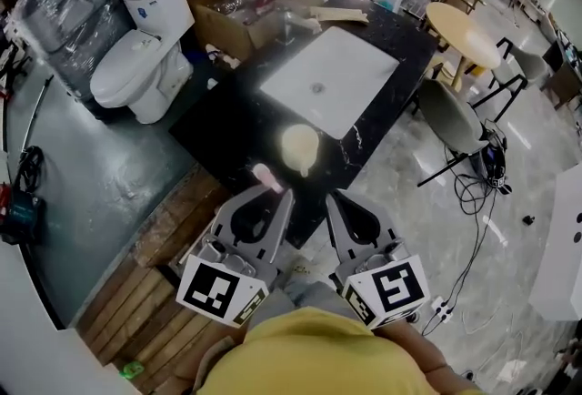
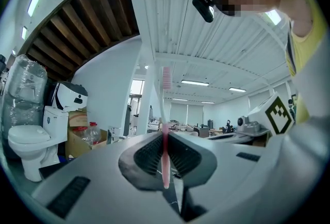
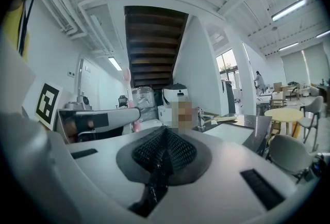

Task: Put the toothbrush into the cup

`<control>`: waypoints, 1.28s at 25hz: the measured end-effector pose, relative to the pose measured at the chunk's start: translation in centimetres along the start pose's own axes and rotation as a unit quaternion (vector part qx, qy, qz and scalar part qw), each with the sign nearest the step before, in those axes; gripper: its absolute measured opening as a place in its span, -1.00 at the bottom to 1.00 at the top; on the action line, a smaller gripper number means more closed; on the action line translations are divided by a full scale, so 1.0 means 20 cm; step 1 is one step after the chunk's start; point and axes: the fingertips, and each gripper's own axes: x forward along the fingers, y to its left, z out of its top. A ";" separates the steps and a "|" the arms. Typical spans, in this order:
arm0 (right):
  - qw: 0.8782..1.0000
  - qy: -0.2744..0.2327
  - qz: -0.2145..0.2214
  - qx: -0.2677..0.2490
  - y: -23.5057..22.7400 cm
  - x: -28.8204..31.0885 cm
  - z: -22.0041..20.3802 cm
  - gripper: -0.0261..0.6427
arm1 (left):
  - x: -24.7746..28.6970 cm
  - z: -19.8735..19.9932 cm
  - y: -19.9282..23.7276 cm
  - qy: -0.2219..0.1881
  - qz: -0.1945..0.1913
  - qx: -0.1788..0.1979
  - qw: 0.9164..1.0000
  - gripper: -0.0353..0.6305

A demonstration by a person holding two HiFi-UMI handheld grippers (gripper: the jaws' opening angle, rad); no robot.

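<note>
The left tongs [image 2: 165,138] are clamping a pink toothbrush [image 2: 165,166] by its lower handle, and the brush is standing upright with its bristle head at the top centre of the left gripper view. In the head view these tongs [image 1: 282,193] are sitting at lower centre, with the toothbrush [image 1: 266,177] poking out above them. The right tongs [image 3: 165,132] are pressing together with nothing between them, and they are lying just right of the left pair [image 1: 332,197]. Each gripper is carrying a cube with black-and-white square markers.

Just above both tongs, a cream cup [image 1: 300,148] is standing on the black table [image 1: 227,129], touching the near edge of a white rectangular basin [image 1: 332,79]. A white toilet [image 1: 136,56] is standing at upper left, with open cardboard boxes [image 1: 236,20] behind it. At upper right a round wooden table [image 1: 459,27] and a grey chair [image 1: 450,116] are standing on the pale floor, and cables [image 1: 473,193] are trailing below them.
</note>
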 end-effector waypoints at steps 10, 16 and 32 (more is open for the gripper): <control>1.000 0.001 0.017 -0.006 -0.05 0.08 0.02 -0.88 | 0.09 0.02 0.04 -0.002 0.007 0.006 1.000 -0.79; 1.000 0.006 0.016 -0.004 -0.10 0.15 0.03 -0.88 | 0.17 0.03 0.11 0.002 0.003 0.007 1.000 -0.79; 0.999 0.032 0.000 0.021 -0.26 0.46 -0.03 -0.88 | 0.48 -0.09 0.33 0.034 -0.034 -0.007 0.999 -0.79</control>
